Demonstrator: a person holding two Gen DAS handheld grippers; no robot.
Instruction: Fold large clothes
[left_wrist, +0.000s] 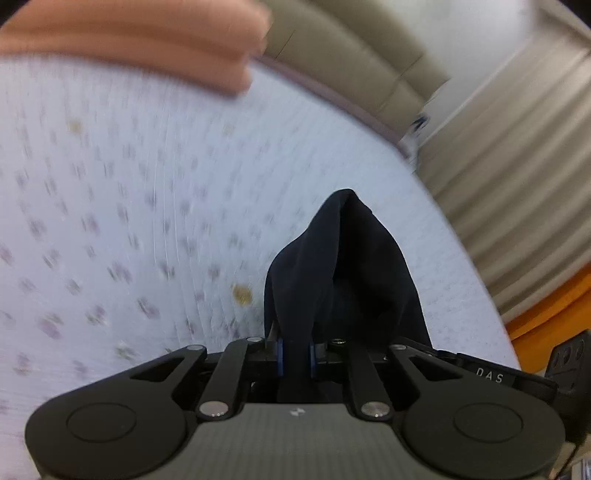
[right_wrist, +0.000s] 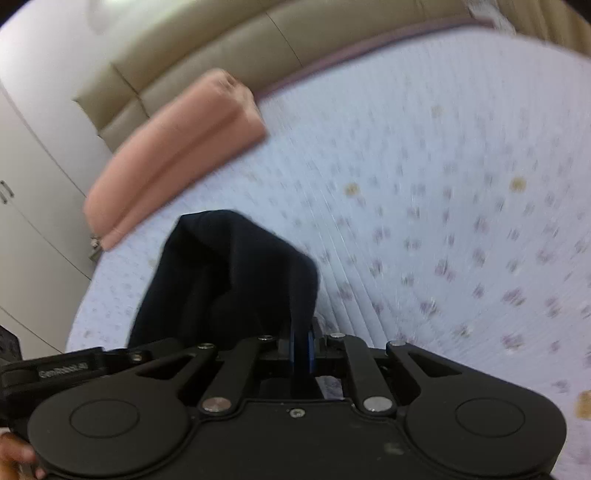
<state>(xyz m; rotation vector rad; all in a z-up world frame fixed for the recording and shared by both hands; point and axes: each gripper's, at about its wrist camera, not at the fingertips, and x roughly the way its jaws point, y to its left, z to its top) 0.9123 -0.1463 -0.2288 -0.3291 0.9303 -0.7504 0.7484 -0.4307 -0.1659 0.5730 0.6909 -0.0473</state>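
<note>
Each black hand-held gripper (left_wrist: 295, 350) (right_wrist: 302, 347) — silver screws, blue pads, white lettering.

A bedroom in a home. Wide bed (right_wrist: 424, 155) under a pale floral sheet as the landmark; padded beige headboard (right_wrist: 207, 48) along its far edge, pink folded blanket (right_wrist: 173, 147) on it near that headboard, white wardrobe doors (right_wrist: 26, 206) beside it, pleated beige curtain (left_wrist: 517, 155) beyond its other side.

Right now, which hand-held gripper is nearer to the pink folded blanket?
Probably the right hand-held gripper; the pink blanket lies just ahead-left of it. From the left hand-held gripper it lies farther, across the sheet.
</note>
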